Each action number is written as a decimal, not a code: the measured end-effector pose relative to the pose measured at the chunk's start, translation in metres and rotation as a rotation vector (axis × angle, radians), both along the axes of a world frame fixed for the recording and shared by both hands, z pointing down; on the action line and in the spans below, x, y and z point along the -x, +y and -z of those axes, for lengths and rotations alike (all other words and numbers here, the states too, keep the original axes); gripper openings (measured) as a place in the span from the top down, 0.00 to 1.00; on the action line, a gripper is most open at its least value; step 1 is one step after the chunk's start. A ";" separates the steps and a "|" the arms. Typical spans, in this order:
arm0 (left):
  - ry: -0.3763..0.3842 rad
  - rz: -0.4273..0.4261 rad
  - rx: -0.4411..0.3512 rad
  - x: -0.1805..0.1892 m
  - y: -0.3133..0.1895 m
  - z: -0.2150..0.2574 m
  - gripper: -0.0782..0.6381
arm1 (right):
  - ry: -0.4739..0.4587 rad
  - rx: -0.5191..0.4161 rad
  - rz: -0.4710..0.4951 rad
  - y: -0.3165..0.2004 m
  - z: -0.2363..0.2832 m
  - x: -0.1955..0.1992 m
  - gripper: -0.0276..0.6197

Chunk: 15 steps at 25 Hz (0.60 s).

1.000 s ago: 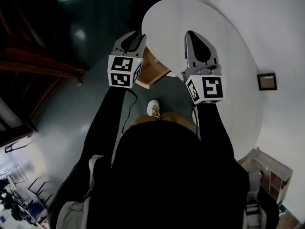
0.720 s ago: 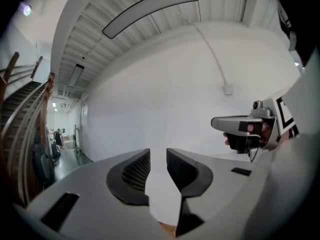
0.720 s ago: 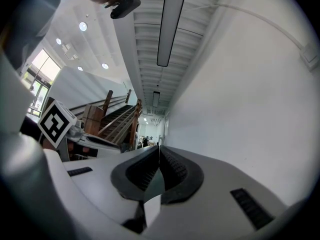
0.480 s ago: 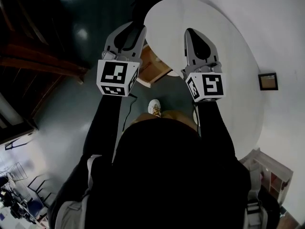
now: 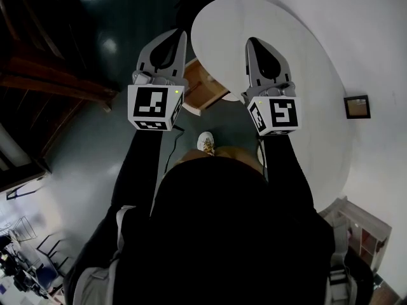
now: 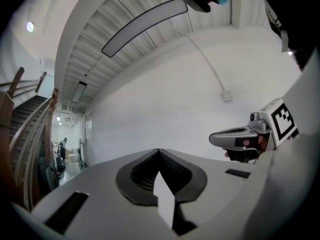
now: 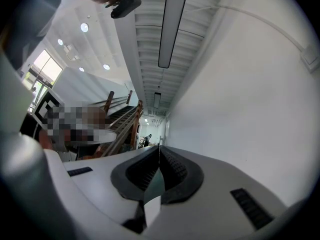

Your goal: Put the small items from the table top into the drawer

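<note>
In the head view both grippers are held up side by side in front of the person, above a round white table (image 5: 305, 75). A wooden drawer unit (image 5: 205, 89) shows under the table's near edge, between the two grippers. My left gripper (image 5: 180, 35) is shut with nothing between its jaws; its pads meet in the left gripper view (image 6: 159, 150). The right gripper (image 5: 252, 44) is shut and empty too, pads together (image 7: 159, 147). Both gripper views look up at a white wall and ceiling. No small items are visible on the table top.
The person's shoe (image 5: 205, 143) stands on the dark floor below the drawer unit. A small framed object (image 5: 357, 108) lies right of the table. A wooden shelf unit (image 5: 359, 230) is at bottom right. A staircase (image 7: 122, 116) rises to the left.
The left gripper has shifted slightly left and turned, and its jaws have come together. The right gripper has stayed where it was.
</note>
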<state>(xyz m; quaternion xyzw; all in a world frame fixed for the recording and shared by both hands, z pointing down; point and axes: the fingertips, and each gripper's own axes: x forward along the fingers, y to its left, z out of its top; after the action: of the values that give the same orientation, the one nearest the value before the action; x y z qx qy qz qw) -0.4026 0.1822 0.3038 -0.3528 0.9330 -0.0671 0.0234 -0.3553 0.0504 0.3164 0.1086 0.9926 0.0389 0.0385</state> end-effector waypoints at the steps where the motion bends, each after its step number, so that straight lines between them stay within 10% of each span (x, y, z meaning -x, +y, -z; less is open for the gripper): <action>1: -0.002 0.002 -0.002 0.000 0.001 0.000 0.87 | 0.000 0.000 -0.001 0.000 0.000 0.000 0.91; 15: -0.014 -0.002 0.011 -0.004 0.001 0.001 0.87 | -0.005 -0.010 0.006 0.004 0.003 -0.003 0.91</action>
<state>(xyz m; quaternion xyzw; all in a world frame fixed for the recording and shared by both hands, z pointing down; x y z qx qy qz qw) -0.3985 0.1831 0.3024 -0.3533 0.9321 -0.0744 0.0280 -0.3521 0.0544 0.3138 0.1116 0.9920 0.0440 0.0404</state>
